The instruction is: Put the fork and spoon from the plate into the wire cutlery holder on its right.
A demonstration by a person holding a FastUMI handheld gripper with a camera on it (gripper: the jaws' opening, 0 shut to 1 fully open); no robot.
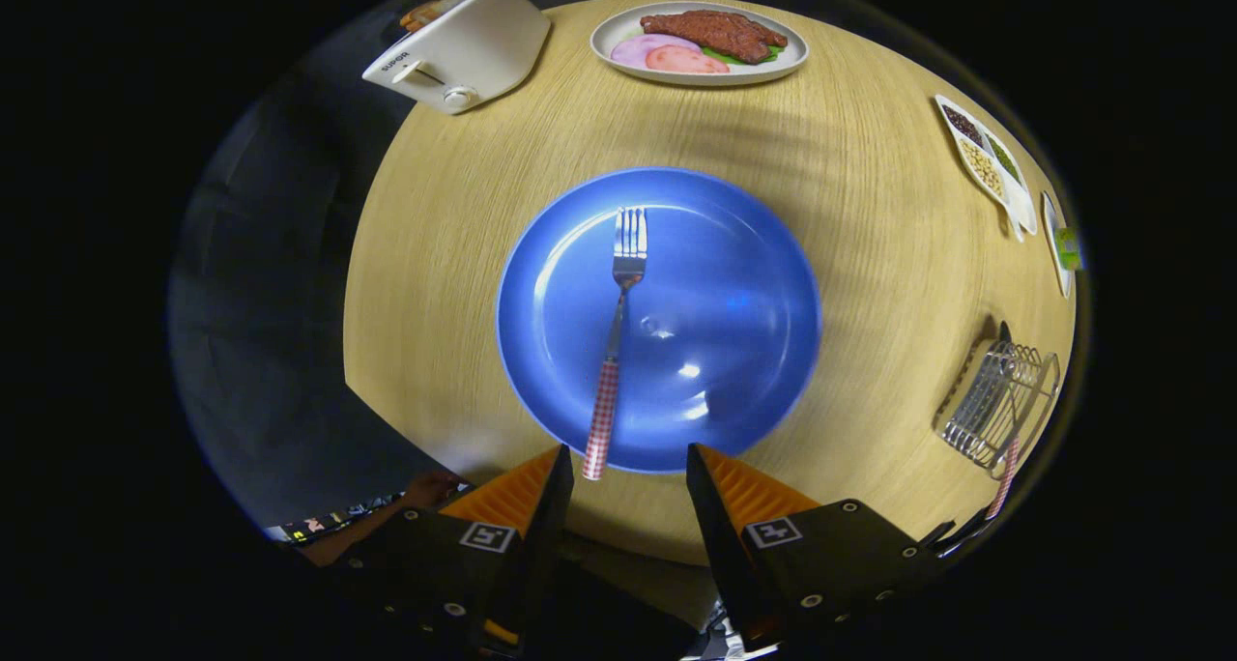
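Fork (pixel 615 342) handle, checked red and white, ends just ahead of the gripper (pixel 628 468), whose fingers stand apart and hold nothing. A hand (pixel 425 490) shows beside the left finger, at the edge of the round wooden surface (pixel 870 255). The fork lies lengthwise on the blue plate (pixel 734 323), tines pointing away. To the right of the plate, well apart, sits the wire cutlery holder (pixel 1000 400), with a checked handle (pixel 1005 475) poking out of it toward the near side. Farther right are small dishes of beans (pixel 981 154). Beyond the plate stand a white toaster (pixel 464 47) and a white dish of meat (pixel 701 43).
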